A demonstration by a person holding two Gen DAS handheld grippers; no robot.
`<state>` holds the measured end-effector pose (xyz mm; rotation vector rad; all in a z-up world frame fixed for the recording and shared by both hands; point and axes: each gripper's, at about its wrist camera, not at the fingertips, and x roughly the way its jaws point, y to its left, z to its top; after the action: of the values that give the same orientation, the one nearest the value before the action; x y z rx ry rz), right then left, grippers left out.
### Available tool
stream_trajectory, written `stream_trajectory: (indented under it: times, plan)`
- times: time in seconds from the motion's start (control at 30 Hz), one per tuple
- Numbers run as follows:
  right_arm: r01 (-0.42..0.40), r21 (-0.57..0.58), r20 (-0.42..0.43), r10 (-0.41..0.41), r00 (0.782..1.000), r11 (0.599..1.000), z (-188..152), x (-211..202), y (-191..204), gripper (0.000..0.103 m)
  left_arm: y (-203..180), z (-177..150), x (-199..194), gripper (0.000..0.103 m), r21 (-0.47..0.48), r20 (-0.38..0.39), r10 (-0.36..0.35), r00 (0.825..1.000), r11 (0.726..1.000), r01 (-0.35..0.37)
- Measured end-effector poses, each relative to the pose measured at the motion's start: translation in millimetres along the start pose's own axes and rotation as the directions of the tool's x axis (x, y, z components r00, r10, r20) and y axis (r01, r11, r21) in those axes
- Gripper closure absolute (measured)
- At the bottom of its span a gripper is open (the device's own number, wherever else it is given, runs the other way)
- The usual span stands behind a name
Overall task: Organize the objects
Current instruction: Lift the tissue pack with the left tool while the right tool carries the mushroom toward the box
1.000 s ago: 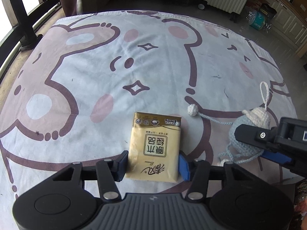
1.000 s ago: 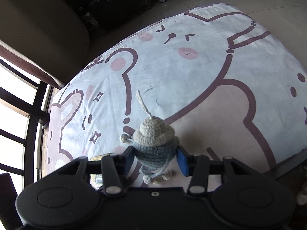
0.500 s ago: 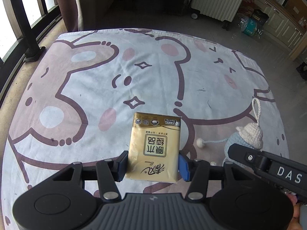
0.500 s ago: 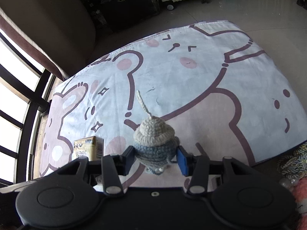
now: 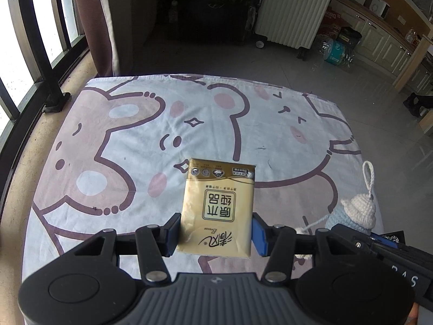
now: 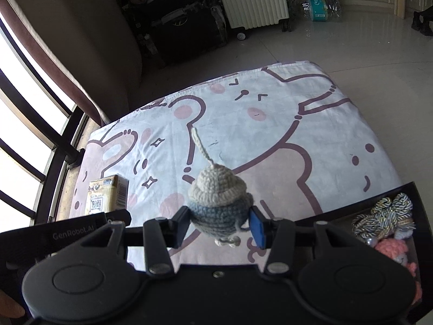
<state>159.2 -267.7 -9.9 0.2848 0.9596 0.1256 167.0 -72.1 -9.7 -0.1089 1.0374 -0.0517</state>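
My left gripper [image 5: 215, 234] is shut on a gold tissue pack [image 5: 219, 208] and holds it in the air above the cartoon-print sheet [image 5: 130, 135]. The pack also shows in the right wrist view [image 6: 107, 197] at the left. My right gripper [image 6: 218, 226] is shut on a crocheted doll [image 6: 219, 203] with a cream hat, blue-grey body and a cream loop on top, held above the sheet [image 6: 311, 140]. The doll also shows in the left wrist view [image 5: 354, 212] at the right, with the right gripper's black body beneath it.
A black box [image 6: 416, 195] at the lower right of the right wrist view holds twisted cord bundles [image 6: 384, 219] and a pink crocheted toy [image 6: 392, 249]. A window railing [image 5: 51, 67] runs along the left. A white radiator [image 5: 292, 13] and bottled water [image 5: 335, 51] stand on the floor beyond.
Both grippers have risen well above the sheet, each carrying its object. The black box with cords and toys has come into the right wrist view.
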Motion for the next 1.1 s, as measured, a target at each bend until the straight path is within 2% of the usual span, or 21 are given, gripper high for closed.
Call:
stream_trajectory:
  times: [0.27,0.53,0.87,1.1]
  plan:
    - [0.039,-0.018,0.038,-0.038,0.999,0.999,-8,-36,-6,0.055,-11,-12,-20,0.049,0.067,0.001,0.015,1.000,0.998,-0.015]
    - [0.090,-0.051,0.090,-0.085,0.992,0.995,-8,-69,-17,0.055,-18,-16,-42,0.049,0.087,0.029,0.007,1.000,0.996,-0.009]
    - [0.106,-0.045,0.141,-0.098,0.985,0.993,-7,-99,-36,0.054,-31,-20,-59,0.049,0.092,0.053,-0.028,0.998,0.995,0.023]
    - [0.121,-0.040,0.147,-0.114,0.983,0.992,-10,-108,-46,0.054,-45,-25,-55,0.049,0.077,0.032,-0.076,0.997,0.994,0.073]
